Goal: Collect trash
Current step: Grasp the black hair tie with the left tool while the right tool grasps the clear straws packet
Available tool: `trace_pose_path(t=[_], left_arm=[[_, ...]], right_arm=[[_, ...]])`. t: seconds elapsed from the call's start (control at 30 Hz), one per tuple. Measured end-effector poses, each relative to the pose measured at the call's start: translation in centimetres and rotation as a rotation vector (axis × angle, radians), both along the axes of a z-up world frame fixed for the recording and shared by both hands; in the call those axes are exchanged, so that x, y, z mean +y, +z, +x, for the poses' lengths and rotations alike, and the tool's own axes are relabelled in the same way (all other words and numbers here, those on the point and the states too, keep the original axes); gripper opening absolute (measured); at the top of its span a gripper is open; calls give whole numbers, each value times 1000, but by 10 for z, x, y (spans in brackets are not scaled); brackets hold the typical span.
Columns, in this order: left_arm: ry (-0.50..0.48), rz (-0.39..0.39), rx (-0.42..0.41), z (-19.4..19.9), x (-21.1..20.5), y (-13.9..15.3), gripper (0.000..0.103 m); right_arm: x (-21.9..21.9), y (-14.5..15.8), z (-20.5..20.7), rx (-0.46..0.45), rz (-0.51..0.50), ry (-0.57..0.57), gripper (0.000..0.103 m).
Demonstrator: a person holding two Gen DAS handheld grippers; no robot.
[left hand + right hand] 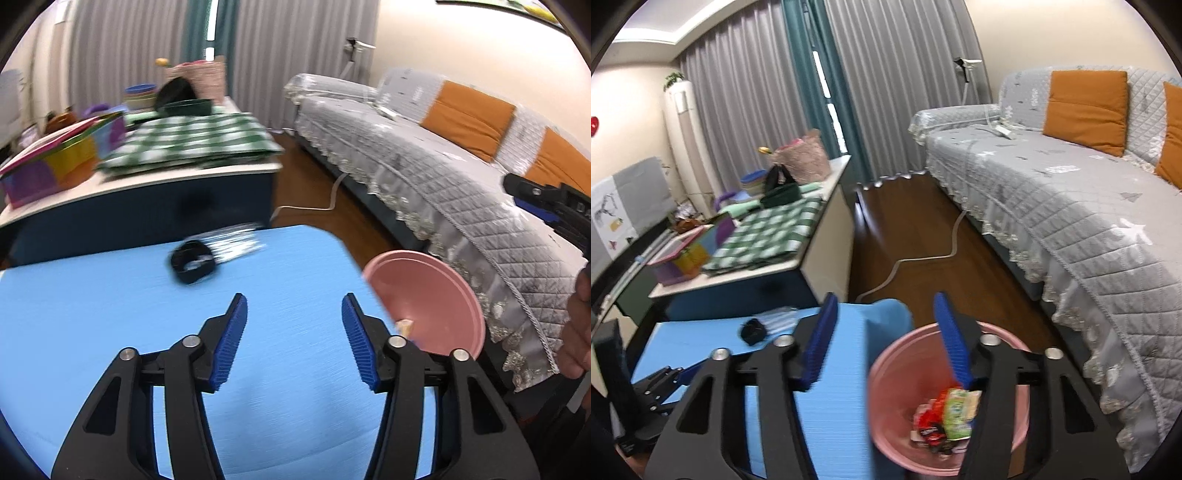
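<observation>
Several wrappers point(945, 417) already lie in the pink bin point(886, 369) at lower right, both grippers point(294, 332) point(884, 336) spread empty, a dark scrap point(192, 261) seemingly left mid-frame on the blue table point(92, 295).

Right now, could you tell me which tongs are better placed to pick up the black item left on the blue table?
Left. The left tongs are open over the blue table, facing the black item. The right tongs hang open above the pink bin of wrappers, beside the table.
</observation>
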State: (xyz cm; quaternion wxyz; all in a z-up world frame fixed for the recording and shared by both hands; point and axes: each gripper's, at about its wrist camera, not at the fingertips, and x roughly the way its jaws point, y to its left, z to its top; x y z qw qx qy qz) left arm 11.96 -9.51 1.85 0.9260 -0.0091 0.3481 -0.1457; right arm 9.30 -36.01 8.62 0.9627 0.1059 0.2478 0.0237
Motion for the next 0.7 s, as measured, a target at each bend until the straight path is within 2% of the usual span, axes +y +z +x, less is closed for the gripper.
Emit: trace_pose_path(t=[0.07,0.13,0.33,0.7], left_arm=[[33,-6,-1,3,21,-1,44],[73,-13,-12,6,42,-3,39],[151,-24,-6,18,74,-22,32],[177,-84,-2,58,88,-49,32]], right_arm=[[12,0,0,-11,3,27,29],[26,-2,3,-20,-13,53,27],[50,-17,17,-11,-8,119,26],[82,-48,62,30,9,198,26]])
